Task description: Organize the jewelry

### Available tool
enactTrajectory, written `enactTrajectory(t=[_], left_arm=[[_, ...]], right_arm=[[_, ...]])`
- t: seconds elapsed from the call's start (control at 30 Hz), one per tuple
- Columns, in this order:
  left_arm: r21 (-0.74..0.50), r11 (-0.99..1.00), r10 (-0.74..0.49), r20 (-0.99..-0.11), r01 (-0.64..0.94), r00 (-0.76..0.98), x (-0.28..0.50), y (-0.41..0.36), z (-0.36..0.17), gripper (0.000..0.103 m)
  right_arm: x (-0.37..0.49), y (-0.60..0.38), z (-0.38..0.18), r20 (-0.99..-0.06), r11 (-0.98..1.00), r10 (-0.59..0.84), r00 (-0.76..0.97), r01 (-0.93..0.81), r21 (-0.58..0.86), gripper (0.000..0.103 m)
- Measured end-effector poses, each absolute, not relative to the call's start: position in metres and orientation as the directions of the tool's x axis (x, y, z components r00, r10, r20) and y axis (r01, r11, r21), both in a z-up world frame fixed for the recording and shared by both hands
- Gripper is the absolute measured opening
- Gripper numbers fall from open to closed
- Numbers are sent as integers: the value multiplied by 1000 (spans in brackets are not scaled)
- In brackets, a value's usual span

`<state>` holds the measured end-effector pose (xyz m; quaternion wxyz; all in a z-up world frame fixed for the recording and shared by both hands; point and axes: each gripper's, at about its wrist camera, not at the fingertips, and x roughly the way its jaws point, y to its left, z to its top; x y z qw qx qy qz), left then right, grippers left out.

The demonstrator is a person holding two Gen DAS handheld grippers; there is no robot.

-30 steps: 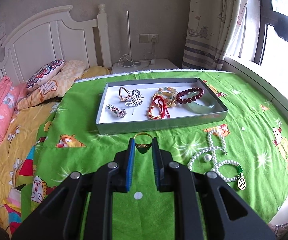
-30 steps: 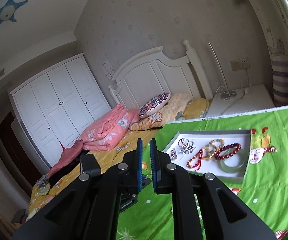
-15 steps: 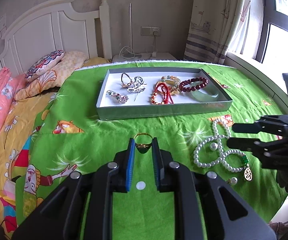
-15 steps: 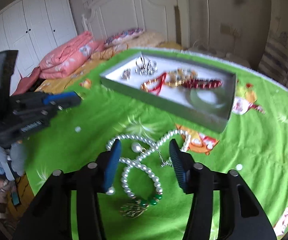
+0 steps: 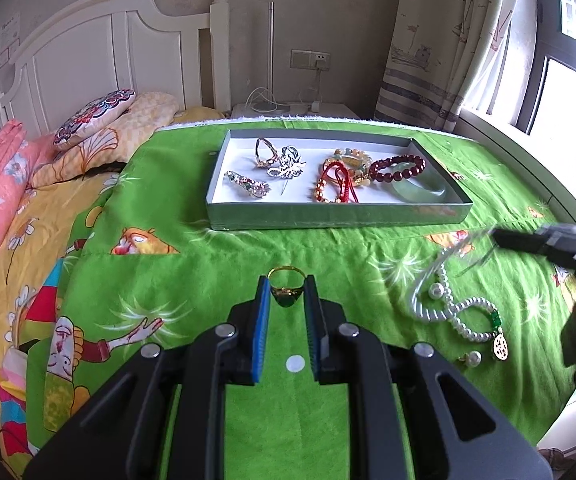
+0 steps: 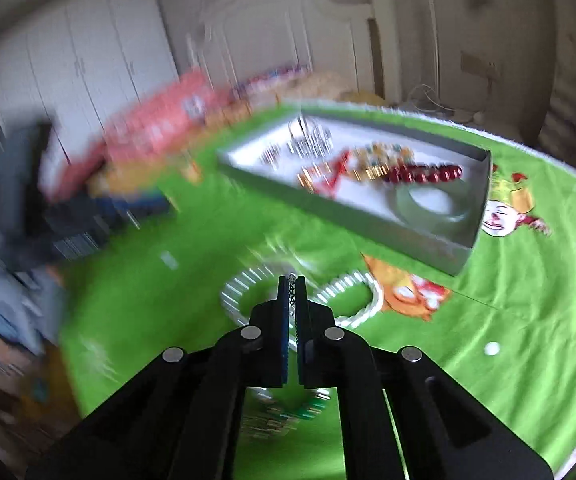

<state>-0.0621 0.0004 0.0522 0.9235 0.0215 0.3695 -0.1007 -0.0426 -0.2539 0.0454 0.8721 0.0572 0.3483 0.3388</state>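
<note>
My left gripper (image 5: 286, 292) is shut on a gold ring (image 5: 286, 276) with a green stone and hovers over the green bedspread. A grey tray (image 5: 339, 216) with a white floor lies further back and holds bracelets, a jade bangle (image 5: 419, 192) and silver pieces. In the right wrist view, my right gripper (image 6: 292, 280) is shut on the thin chain of the pearl necklace (image 6: 367, 300); that view is blurred. From the left wrist view, the right gripper (image 5: 499, 238) comes in from the right, and the pearl necklace (image 5: 467, 320) trails from it onto the cloth.
A loose pearl earring (image 5: 472, 358) lies near the necklace's gold pendant (image 5: 500, 347). Pillows (image 5: 100, 120) and a pink quilt sit at the left by the white headboard (image 5: 88, 52). A window and curtain (image 5: 439, 40) border the right side. The tray (image 6: 367, 220) is just beyond the necklace.
My right gripper dropped from high above the bed down to the necklace, opened wide over it, then shut on its chain. The left gripper kept the ring and stayed put.
</note>
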Motion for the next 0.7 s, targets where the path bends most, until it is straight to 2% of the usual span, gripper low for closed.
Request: enactTrajectory(t=[0.17,0.33,0.53,0.7], left_arm=[[-39,978,-178,-675,206,716,-66,0,59,17],[-37,976,-183,-669,214,720,-69,0,62,17],[-33,973,-191,-662,227,724,-62,-4,71,17],[-31,975,-186,-657,221,731,-57,-5,74,17]], right_arm=[[-48,-274,101,-343,638,765,546,-566,522,4],[-73,-286,149,-205,578,798,567,-623,527,4],[-86,-293,185,-153,583,790,594,-649,489,3],[-78,-285,195,-194,610,779,596,-649,455,3]])
